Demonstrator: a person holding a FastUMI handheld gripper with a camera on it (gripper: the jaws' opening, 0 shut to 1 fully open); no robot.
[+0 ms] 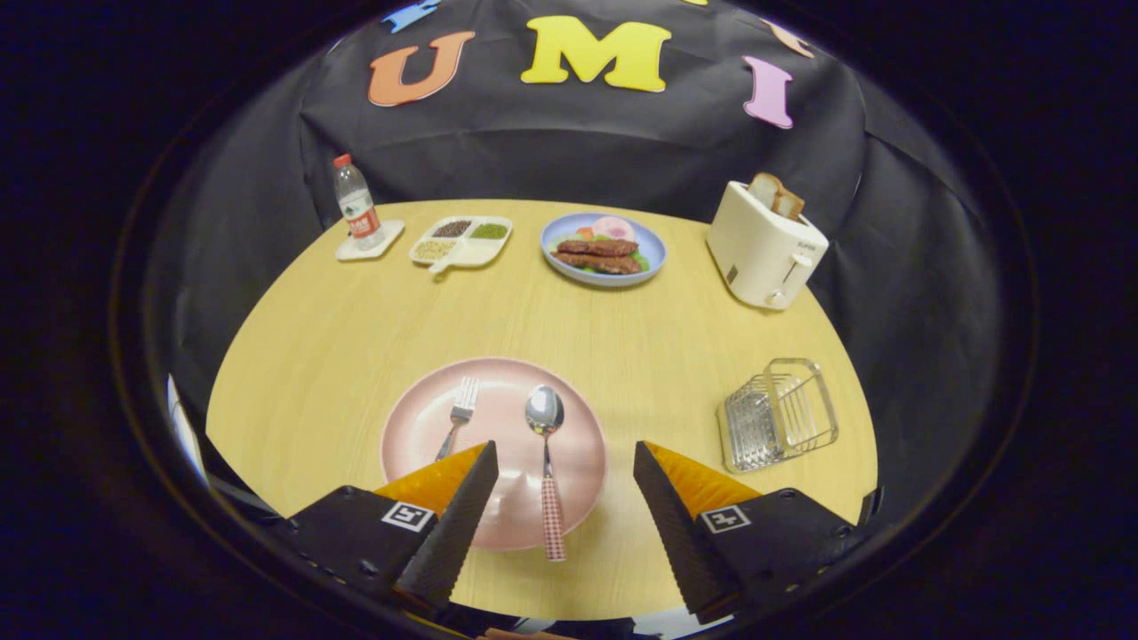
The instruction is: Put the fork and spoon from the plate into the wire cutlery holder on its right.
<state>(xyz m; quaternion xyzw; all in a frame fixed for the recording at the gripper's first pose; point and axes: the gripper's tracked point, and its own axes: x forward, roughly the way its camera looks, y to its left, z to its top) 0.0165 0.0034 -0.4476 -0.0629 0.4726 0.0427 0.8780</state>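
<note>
Yellow table [356, 329] is carrying a pink plate [418, 436] where fork [458, 413] and spoon [545, 444] are lying; gripper [562, 462] is hovering open above them, wire cutlery holder [778, 413] standing rightward.

tool [564, 458] | black ribbed fingers | orange backs | square markers

A staged dining setup inside a booth: black cloth wall [569, 151] hangs behind a round wooden desk [356, 329] laid like a breakfast table. There's a white toaster [765, 253] with bread slices in it, a blue plate of food [605, 249], a divided snack tray [460, 240], a water bottle [356, 204] on a coaster, and a pink plate [409, 436] with cutlery.
</note>
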